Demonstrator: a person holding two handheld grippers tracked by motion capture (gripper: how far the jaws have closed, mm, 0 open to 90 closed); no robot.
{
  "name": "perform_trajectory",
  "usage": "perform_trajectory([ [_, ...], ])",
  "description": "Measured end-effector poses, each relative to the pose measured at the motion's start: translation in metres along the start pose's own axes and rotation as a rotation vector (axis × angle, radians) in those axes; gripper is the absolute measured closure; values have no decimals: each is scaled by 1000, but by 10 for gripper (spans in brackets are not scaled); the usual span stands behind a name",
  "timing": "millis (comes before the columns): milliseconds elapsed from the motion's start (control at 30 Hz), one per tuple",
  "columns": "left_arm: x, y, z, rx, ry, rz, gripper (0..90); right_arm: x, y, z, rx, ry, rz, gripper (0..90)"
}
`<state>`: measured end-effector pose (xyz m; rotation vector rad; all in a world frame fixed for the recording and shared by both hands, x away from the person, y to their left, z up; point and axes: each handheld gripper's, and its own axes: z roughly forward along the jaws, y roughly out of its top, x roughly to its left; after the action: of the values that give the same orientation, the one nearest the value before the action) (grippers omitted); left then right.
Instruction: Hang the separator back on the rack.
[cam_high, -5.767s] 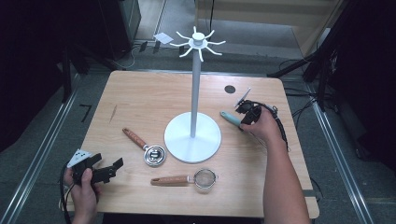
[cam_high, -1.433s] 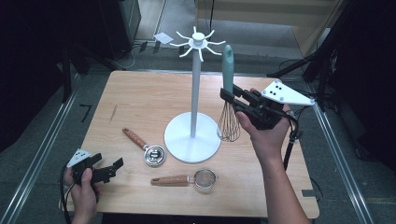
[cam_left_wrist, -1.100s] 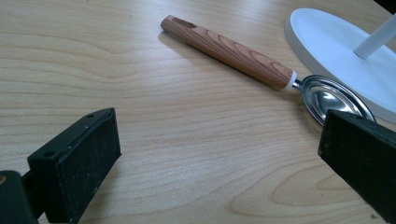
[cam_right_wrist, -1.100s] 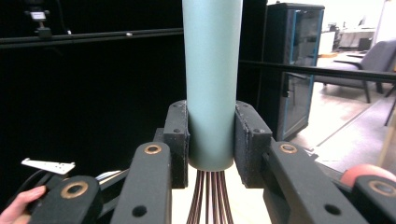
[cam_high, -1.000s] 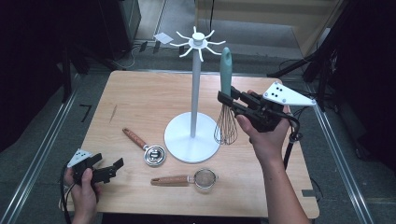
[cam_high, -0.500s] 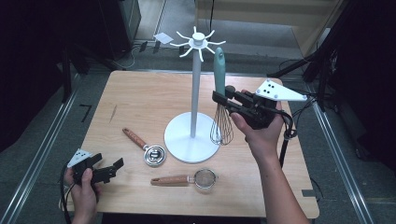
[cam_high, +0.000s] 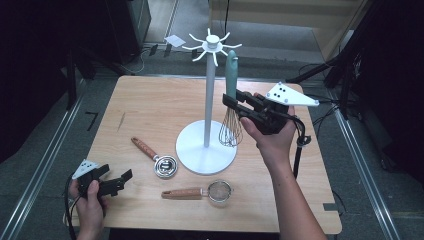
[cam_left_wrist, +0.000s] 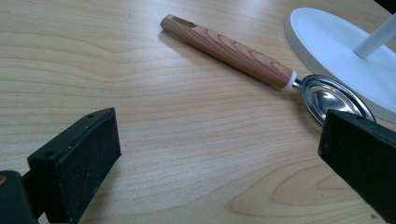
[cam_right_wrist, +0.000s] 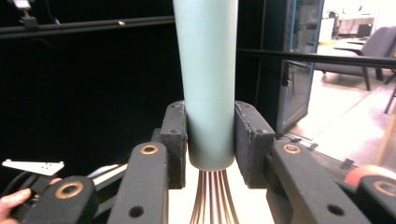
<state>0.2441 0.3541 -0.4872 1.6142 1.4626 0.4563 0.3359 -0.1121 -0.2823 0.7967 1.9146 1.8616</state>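
High view: strainer (cam_high: 202, 191) and scoop (cam_high: 155, 157) flank stand's base (cam_high: 192, 155).

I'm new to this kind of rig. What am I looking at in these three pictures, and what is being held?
A person works at a wooden table, with hand-held tongs in each hand. The high view looks down from above; the other two pictures come from cameras riding on each pair of tongs. The right tongs clamp the green handle of a whisk, upright beside a white hook stand. The left tongs rest open at the table's near corner, holding nothing. A wood-handled scoop and a small strainer lie on the table.
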Motion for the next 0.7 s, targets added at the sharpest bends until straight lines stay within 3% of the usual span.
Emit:
perform_trajectory([
  [133, 0, 0, 0, 4, 0, 3, 0, 1, -1, 1, 5, -19, -12, 659],
  [333, 0, 0, 0, 5, 2, 5, 0, 4, 2, -3, -47, -32, -22, 667],
  [567, 0, 0, 0, 4, 2, 5, 0, 4, 5, -6, -48, -134, -32, 893],
  [633, 0, 0, 0, 4, 3, 4, 0, 3, 6, -5, -54, -146, -36, 900],
  [700, 0, 0, 0, 6, 5, 5, 0, 1, 10, -3, -52, -195, -38, 900],
])
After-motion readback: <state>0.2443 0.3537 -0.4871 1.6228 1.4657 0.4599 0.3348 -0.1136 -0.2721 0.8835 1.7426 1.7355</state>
